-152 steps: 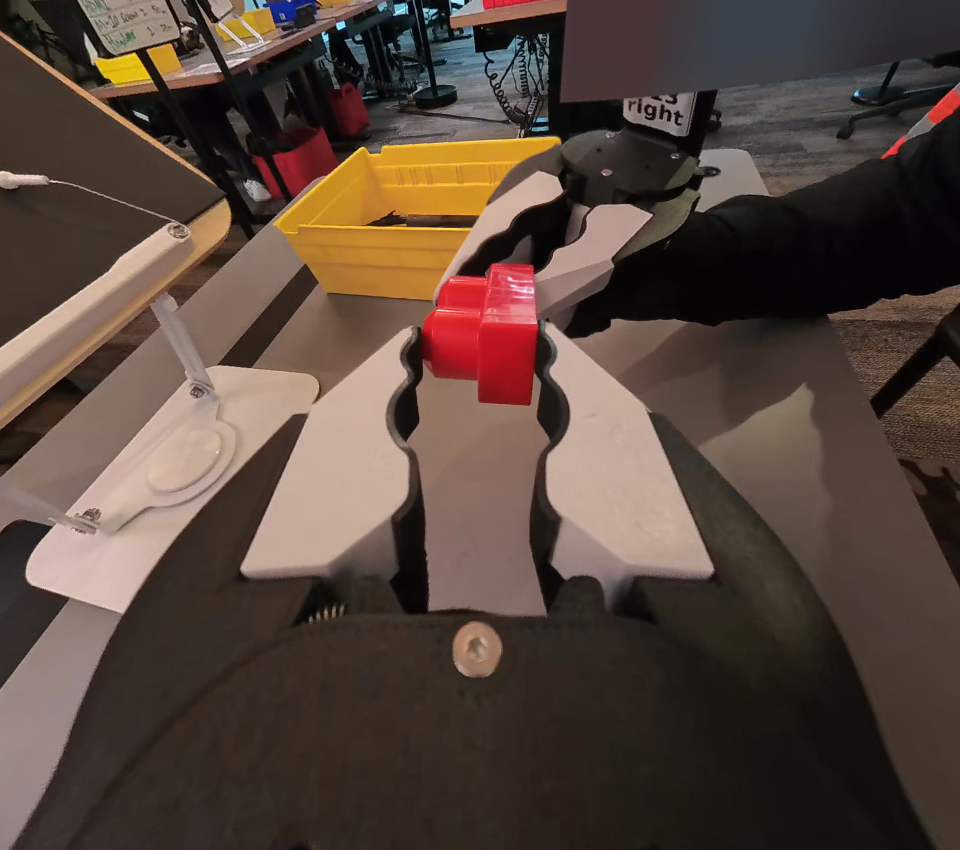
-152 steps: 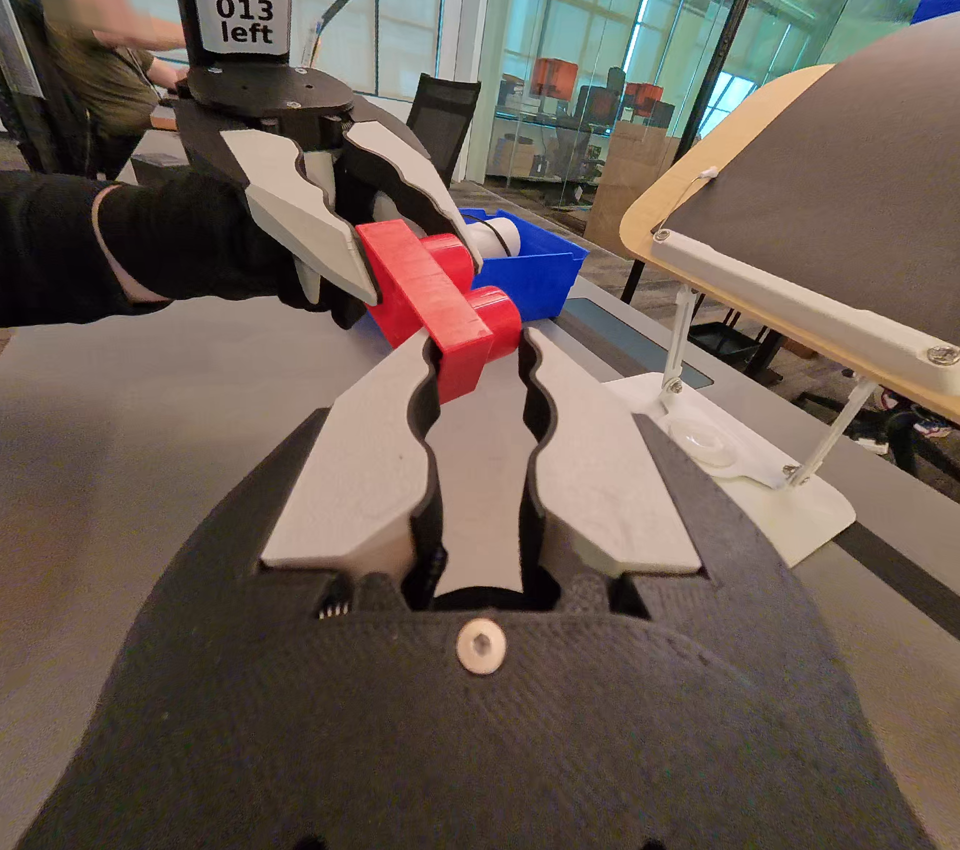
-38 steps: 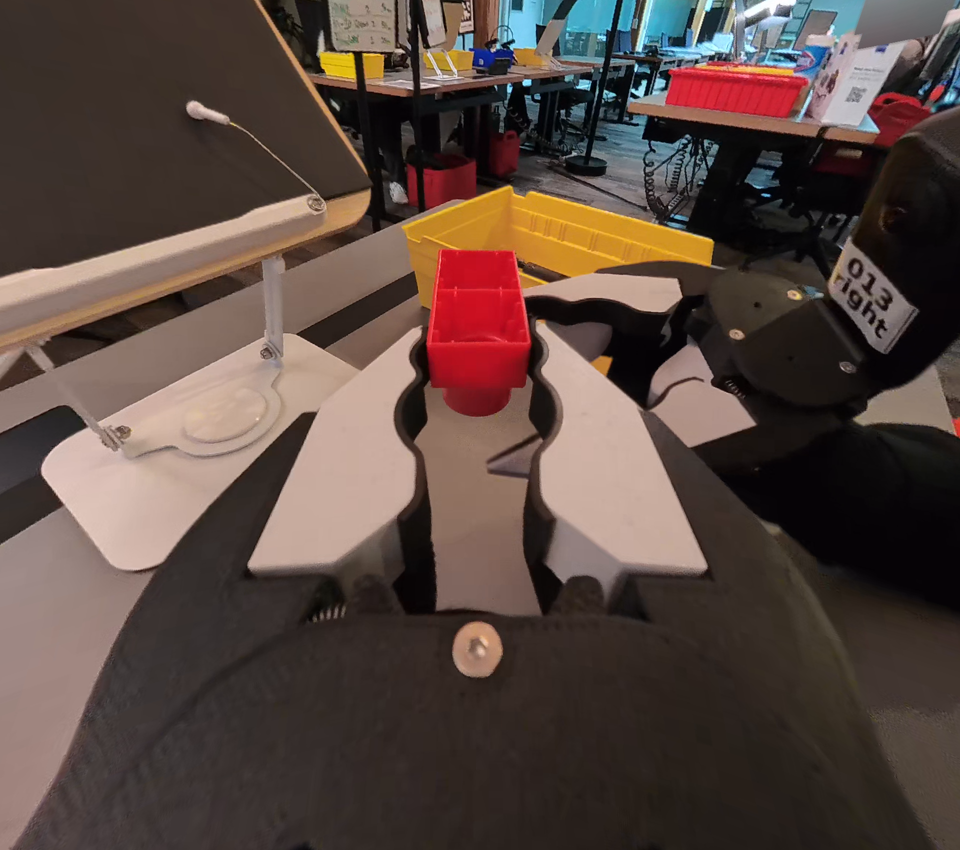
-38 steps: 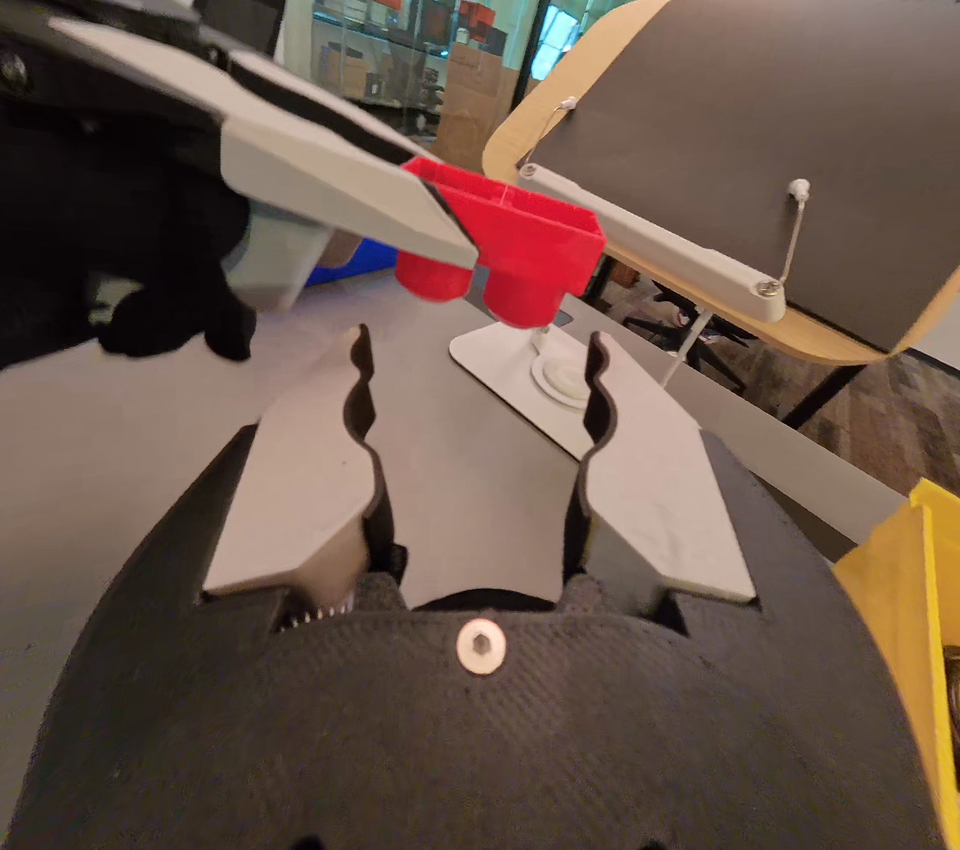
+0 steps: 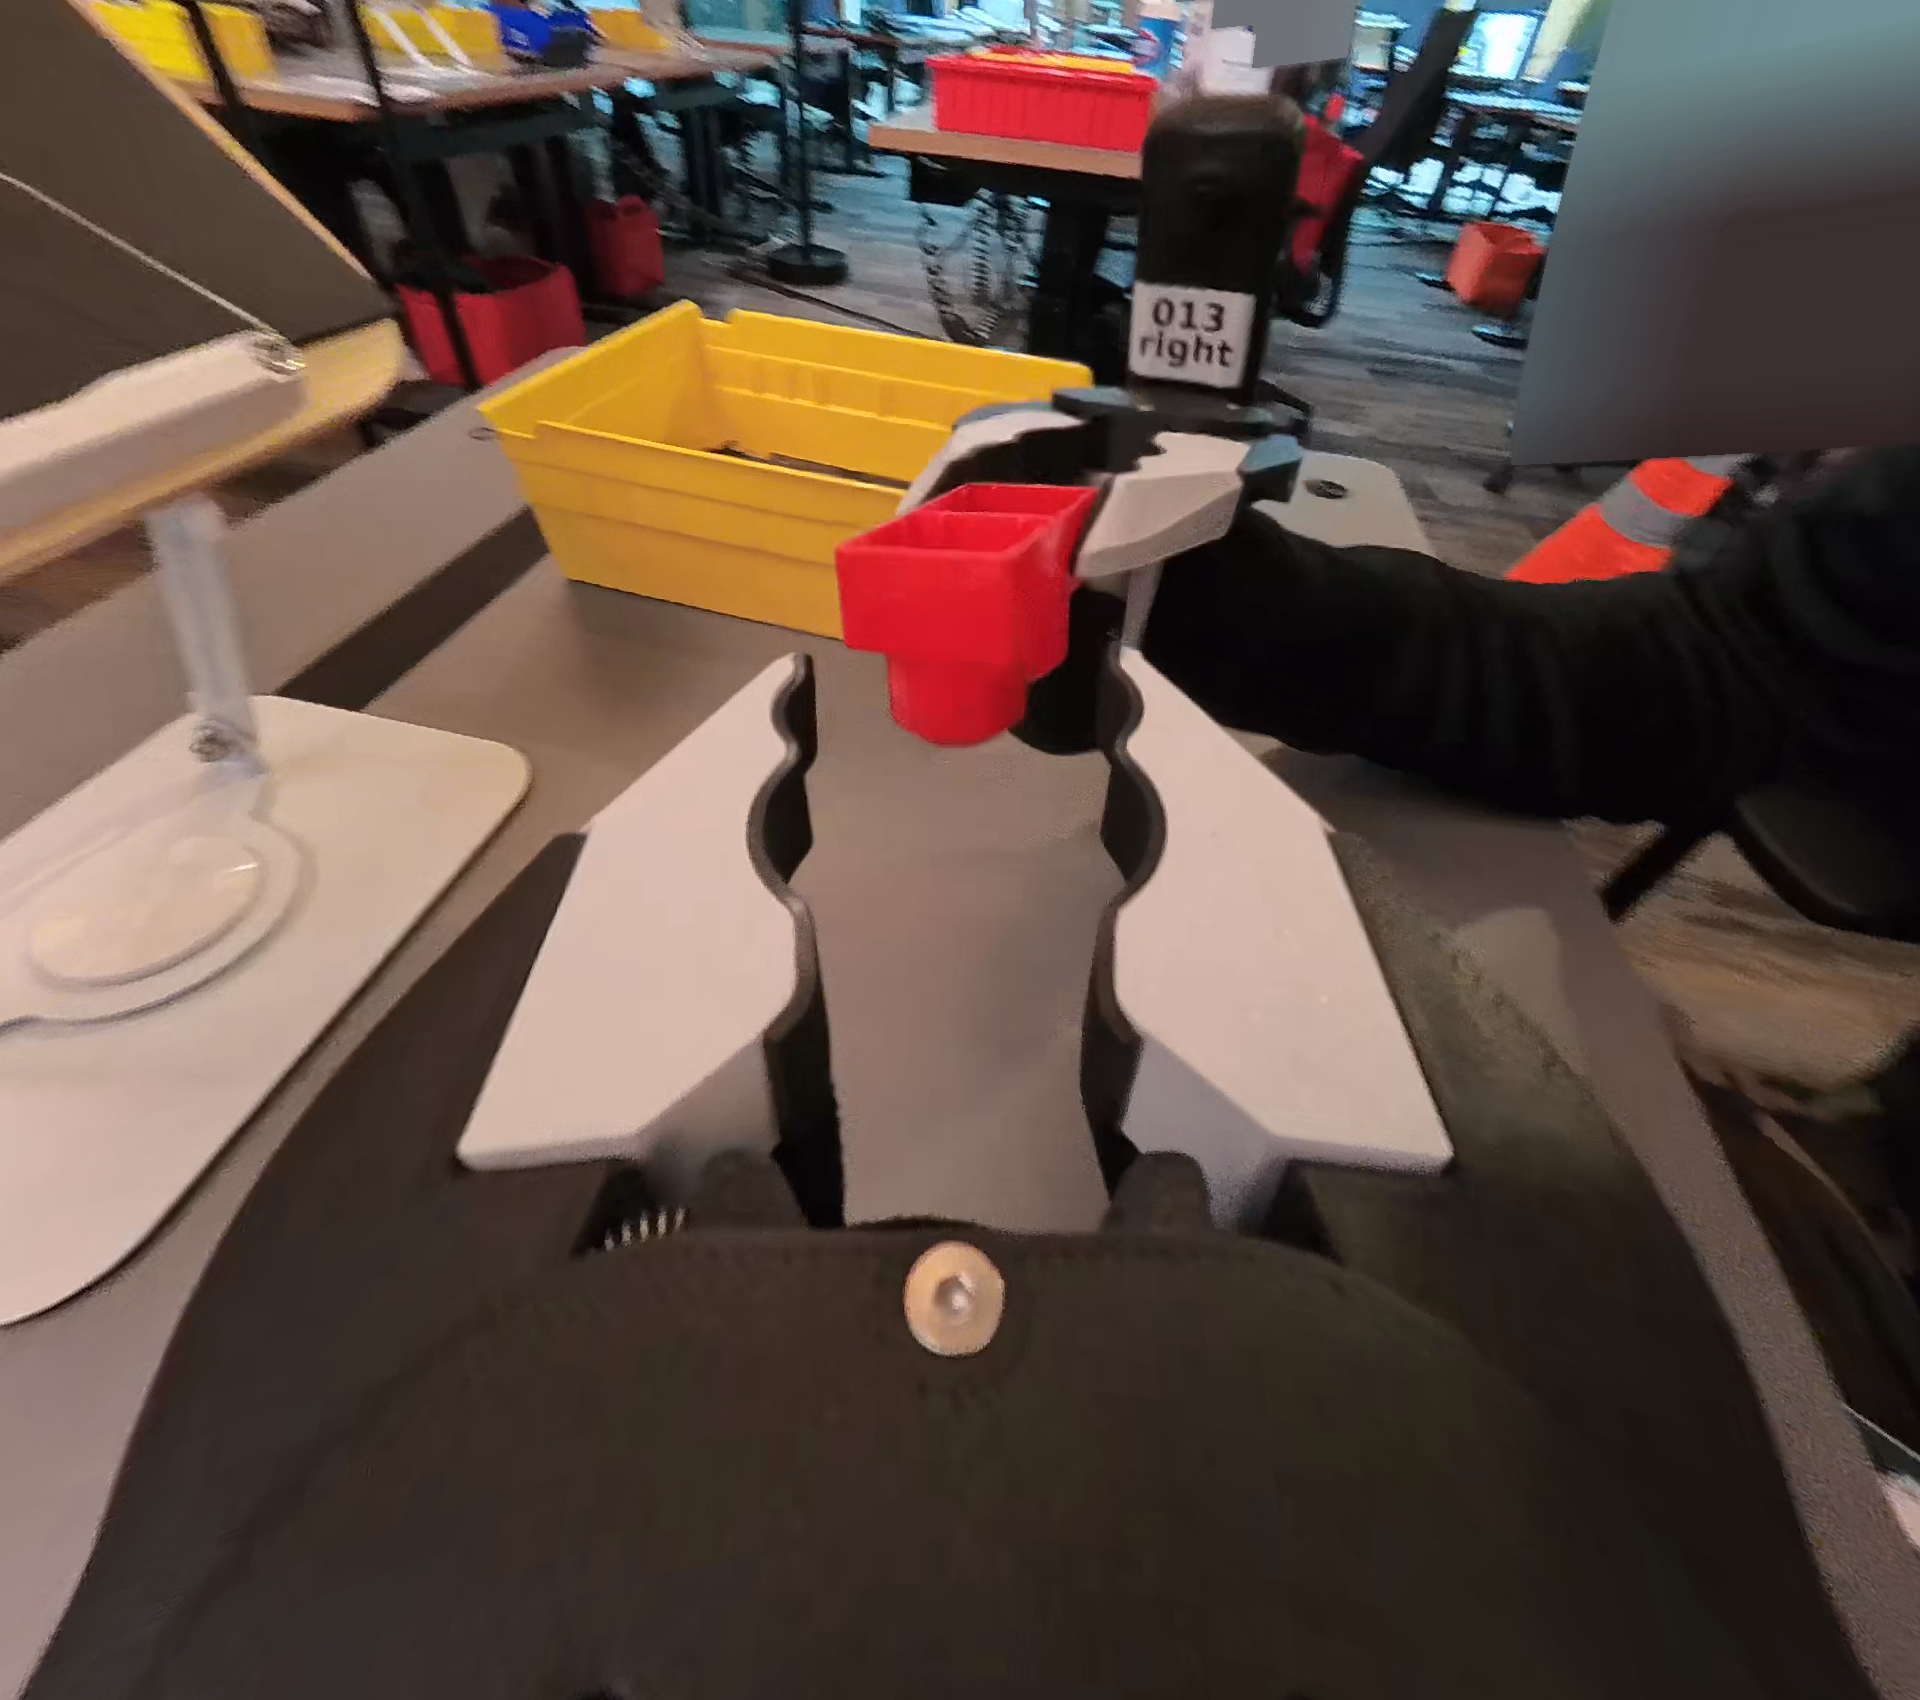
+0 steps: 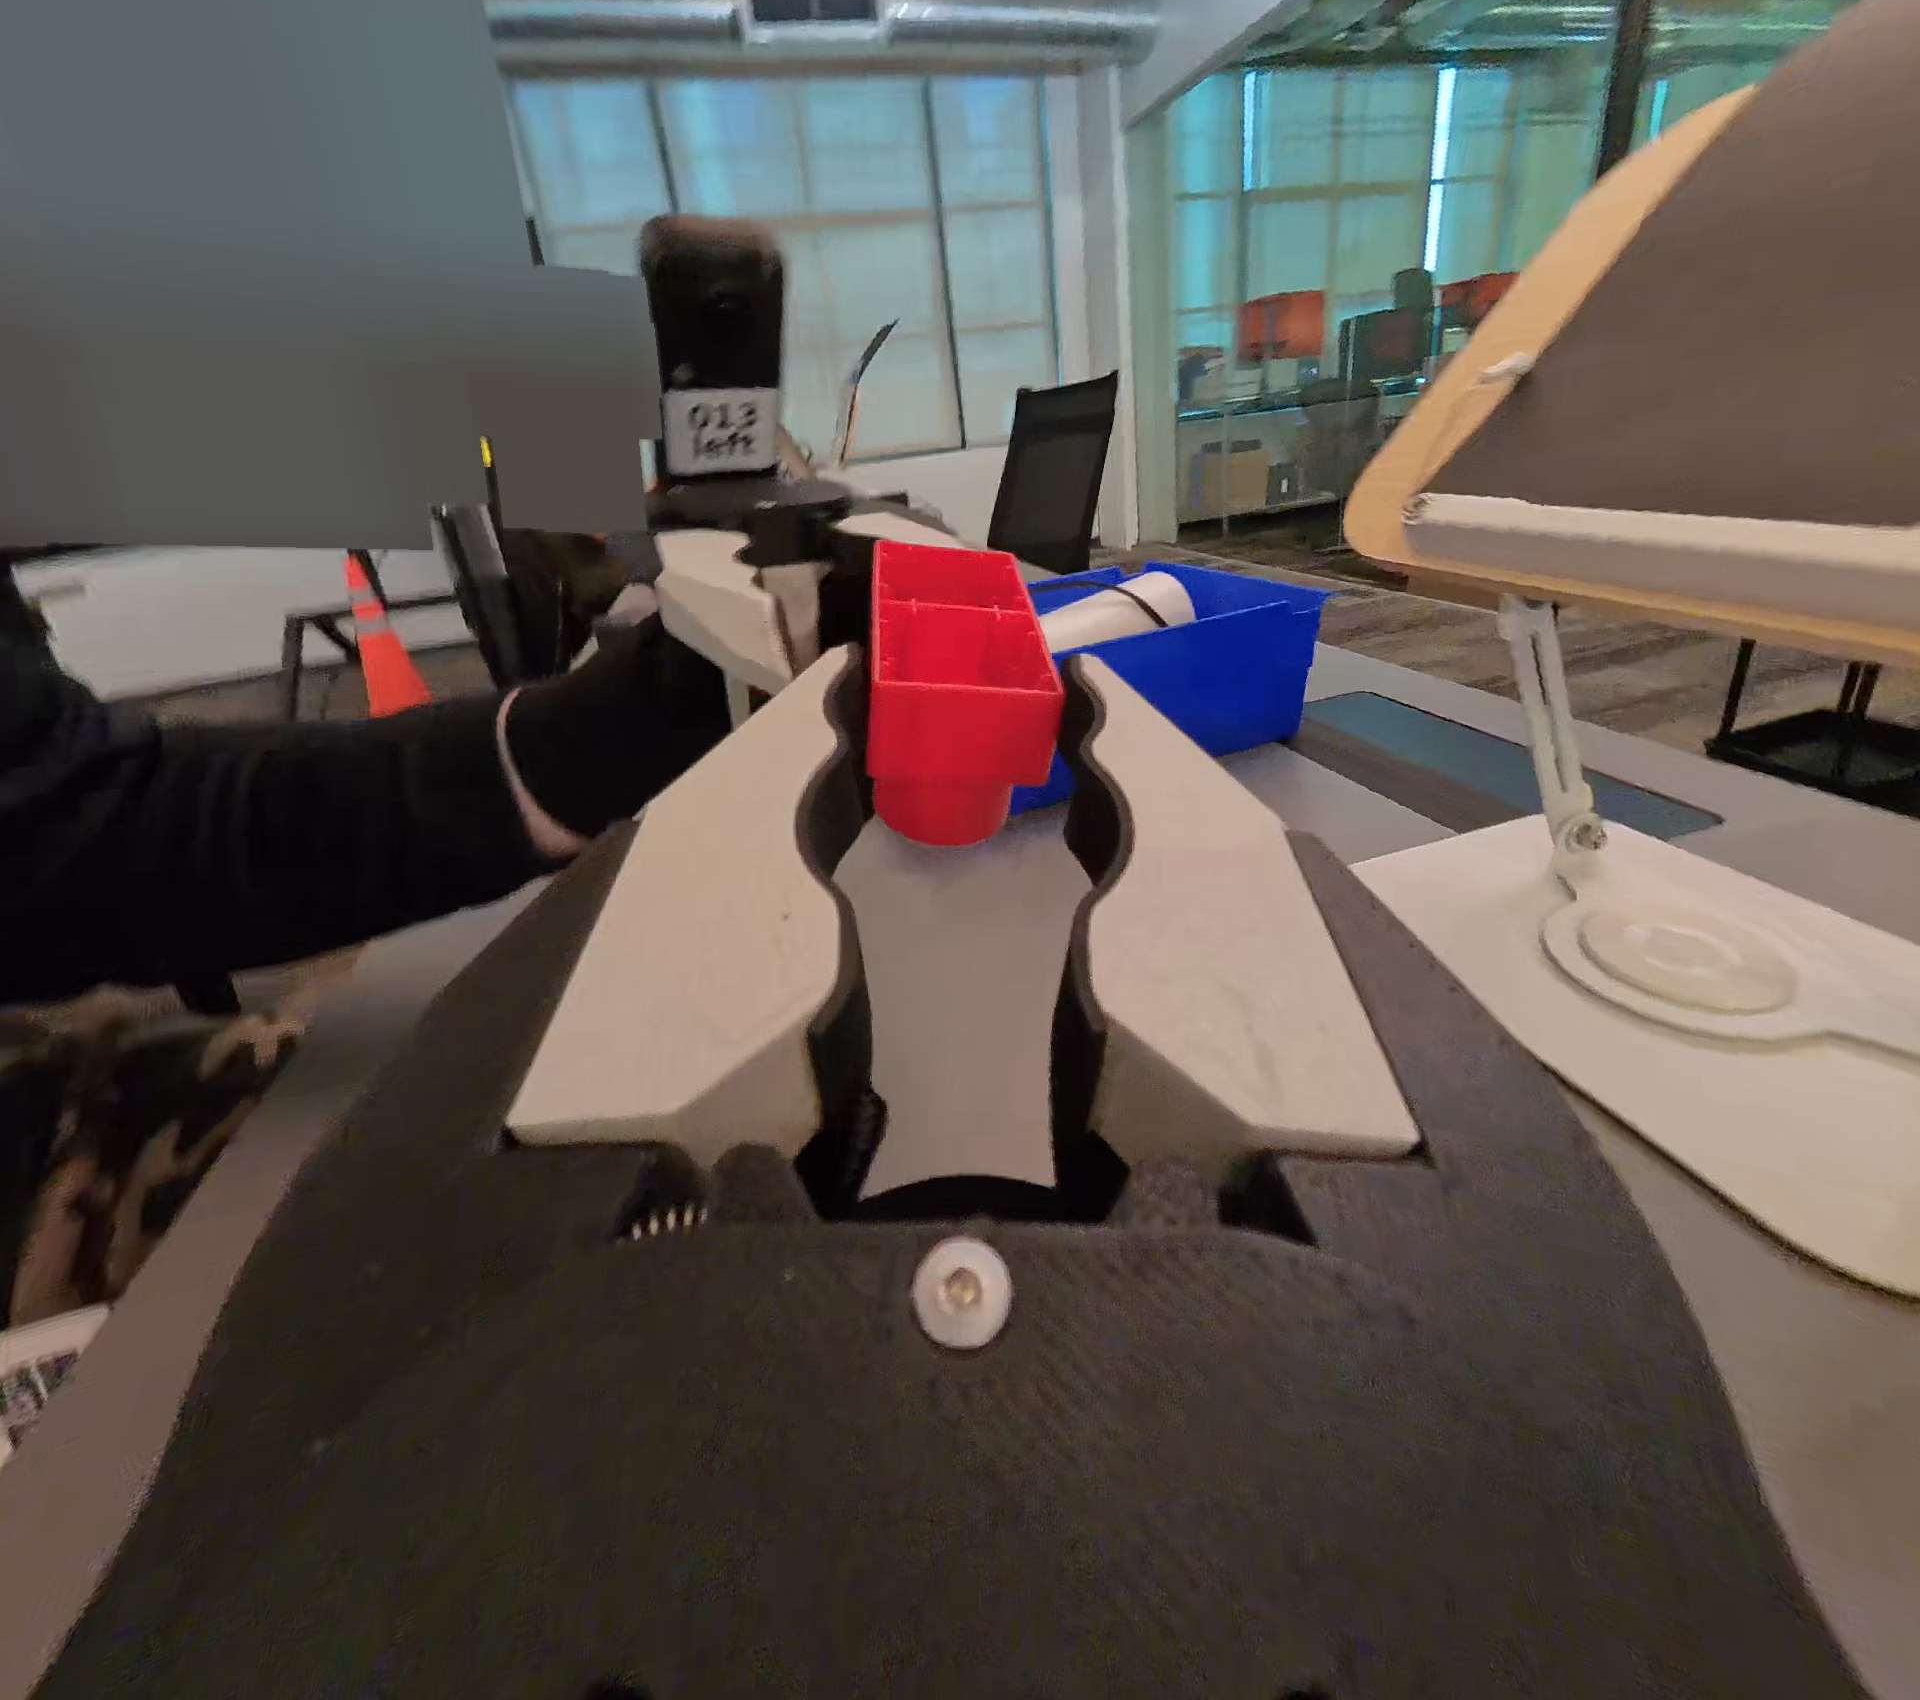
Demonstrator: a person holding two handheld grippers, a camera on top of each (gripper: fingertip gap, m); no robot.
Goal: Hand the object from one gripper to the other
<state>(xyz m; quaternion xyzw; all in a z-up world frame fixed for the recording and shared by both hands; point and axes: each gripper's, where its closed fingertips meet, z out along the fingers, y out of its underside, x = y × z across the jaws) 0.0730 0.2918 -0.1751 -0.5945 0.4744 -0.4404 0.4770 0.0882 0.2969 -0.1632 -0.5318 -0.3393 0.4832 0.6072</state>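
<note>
The red block [image 6: 951, 715], open-topped with round pegs underneath, is clamped upright between the tips of my right gripper [image 6: 961, 676] above the grey table [image 6: 956, 975]. It also shows in the left wrist view [image 5: 951, 601], held by the right gripper [image 5: 1049, 497] on a black-sleeved arm. My left gripper [image 5: 961, 674] is open and empty. Its fingertips [image 5: 727, 767] sit just short of the block, which hangs in front of the gap without touching them. In the right wrist view the left gripper [image 6: 774, 601] is just behind the block.
A yellow bin [image 5: 769, 466] stands on the far side of the table. A blue bin [image 6: 1195, 663] holding a white roll sits behind the block. A white stand base [image 5: 208, 923] carries a tilted dark board [image 6: 1714, 362] over the table's side. Left and right tips are no more than a few centimetres apart.
Earlier my left gripper held the red block and my right was open below it. Now my right gripper is shut on the block, and my left has opened and drawn back.
</note>
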